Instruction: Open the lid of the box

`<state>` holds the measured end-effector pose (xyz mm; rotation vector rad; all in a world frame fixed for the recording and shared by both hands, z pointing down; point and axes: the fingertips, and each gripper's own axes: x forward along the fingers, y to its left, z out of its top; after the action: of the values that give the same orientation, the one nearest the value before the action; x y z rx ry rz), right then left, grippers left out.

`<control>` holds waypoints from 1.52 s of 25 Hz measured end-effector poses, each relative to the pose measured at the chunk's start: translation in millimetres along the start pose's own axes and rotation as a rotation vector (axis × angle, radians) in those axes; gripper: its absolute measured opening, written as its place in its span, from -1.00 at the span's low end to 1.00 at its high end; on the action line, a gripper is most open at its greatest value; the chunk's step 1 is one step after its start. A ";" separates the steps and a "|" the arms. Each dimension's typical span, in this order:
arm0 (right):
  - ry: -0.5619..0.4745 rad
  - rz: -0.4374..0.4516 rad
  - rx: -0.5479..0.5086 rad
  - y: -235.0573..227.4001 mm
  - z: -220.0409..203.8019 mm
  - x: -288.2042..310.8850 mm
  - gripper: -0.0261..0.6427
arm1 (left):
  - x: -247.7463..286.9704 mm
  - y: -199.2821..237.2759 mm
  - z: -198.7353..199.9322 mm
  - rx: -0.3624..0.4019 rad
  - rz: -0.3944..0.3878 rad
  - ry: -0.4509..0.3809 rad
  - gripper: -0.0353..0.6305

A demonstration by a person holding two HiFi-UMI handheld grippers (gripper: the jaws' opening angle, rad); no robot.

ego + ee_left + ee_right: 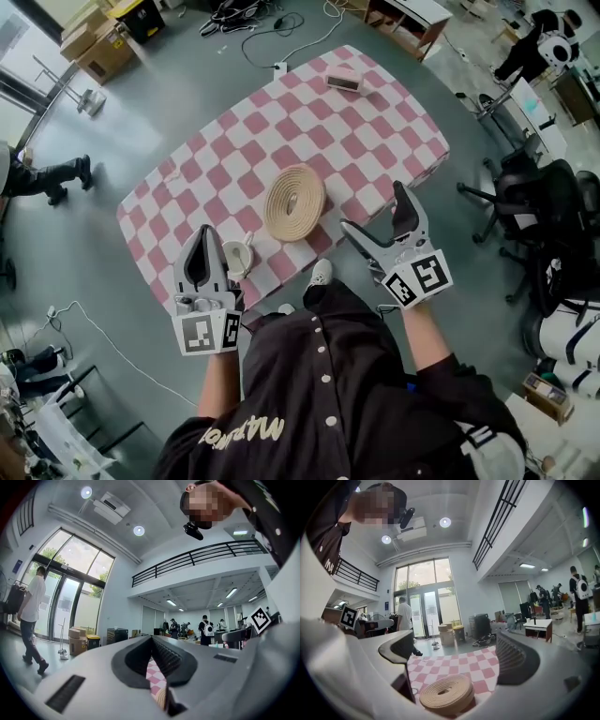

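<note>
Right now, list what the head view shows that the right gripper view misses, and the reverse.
Only the head view: a small pale rectangular box at the table's far end.
Only the right gripper view: round ceiling lights and a black balcony railing overhead.
Both: the round beige woven box, the pink-and-white checked cloth and the open right tongs.

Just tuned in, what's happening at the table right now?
A person holds a gripper in each hand above the checkered table. The right gripper, jaws wide apart, hovers beside the round woven box without touching it. The left gripper, jaws together and empty, hangs near a white cup. The box's lid is not yet opened.
</note>
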<state>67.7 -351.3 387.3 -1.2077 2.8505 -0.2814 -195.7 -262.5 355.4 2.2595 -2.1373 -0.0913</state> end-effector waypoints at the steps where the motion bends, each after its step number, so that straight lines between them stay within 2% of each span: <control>1: 0.007 0.008 0.011 -5.0 -2.2 5.1 0.67 | 4.8 -0.9 -0.8 0.004 0.010 0.005 -0.87; 7: 0.085 0.069 0.101 -14.4 -26.8 41.0 0.67 | 19.8 0.5 -2.8 0.016 0.071 0.037 -0.87; 12: 0.173 0.064 0.162 -11.2 -62.6 68.1 0.67 | 24.9 16.2 -11.7 0.027 0.096 0.071 -0.87; 18: 0.266 0.057 0.238 4.3 -99.5 87.1 0.67 | 37.7 33.0 -22.3 0.011 0.074 0.089 -0.87; 21: 0.338 0.063 0.304 16.7 -128.6 97.1 0.64 | 44.0 37.3 -21.8 0.024 0.057 0.084 -0.87; 28: 0.477 0.082 0.475 52.5 -186.0 125.0 0.63 | 44.1 56.1 -35.5 0.019 0.057 0.134 -0.87; 34: 0.601 0.025 0.681 69.0 -232.6 140.1 0.63 | 51.0 65.1 -42.4 0.016 0.051 0.151 -0.87; 38: 0.682 -0.046 0.766 73.7 -260.6 146.0 0.62 | 55.5 70.4 -49.0 0.012 0.050 0.167 -0.87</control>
<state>-112.7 -365.6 636.2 -1.1193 2.6433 -1.8796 -259.7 -322.8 407.4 2.1342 -2.1115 0.1078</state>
